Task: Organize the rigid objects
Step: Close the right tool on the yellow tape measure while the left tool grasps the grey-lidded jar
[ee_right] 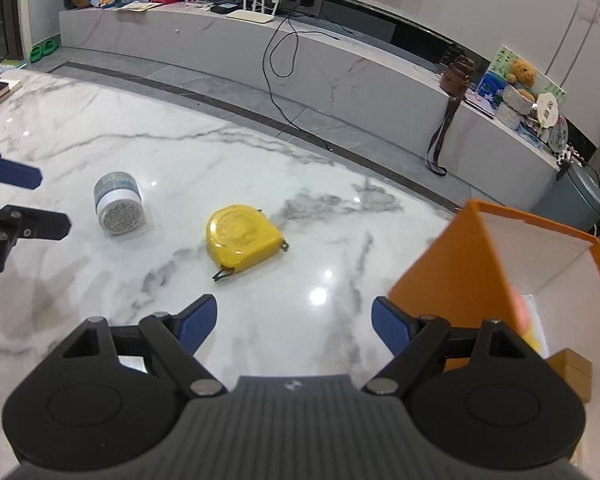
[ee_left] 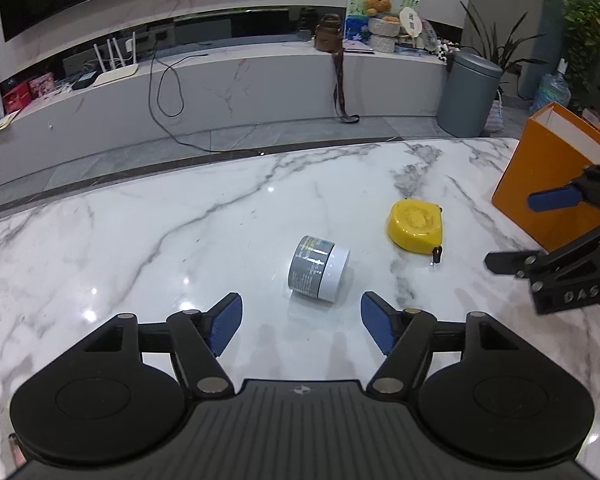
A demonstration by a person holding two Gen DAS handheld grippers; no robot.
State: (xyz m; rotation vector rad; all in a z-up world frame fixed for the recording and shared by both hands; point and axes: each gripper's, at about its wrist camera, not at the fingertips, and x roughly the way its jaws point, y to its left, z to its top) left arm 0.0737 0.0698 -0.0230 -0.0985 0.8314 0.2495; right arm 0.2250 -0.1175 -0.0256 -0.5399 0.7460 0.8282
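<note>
The left gripper is wide open and holds nothing. The right gripper is wide open too, and also holds nothing.

Two things lie loose on the marble table. One is a small gray jar with a white lid. In the left view it sits in the middle of the frame, just above the gap between the blue fingers and a little to the right. It lies on its side, and its long way points left to right across the frame, with the lid end on the right. The left gripper looks like the nearer one to the jar. In the right view the jar is far off at the left of the frame.

The other thing is a yellow tape measure. In the right view it lies flat in the middle, above the fingers and a little left. The right gripper looks nearer to it.

The orange box stands at the right of the right view, with its top open. It is probably where the things should go.
</note>
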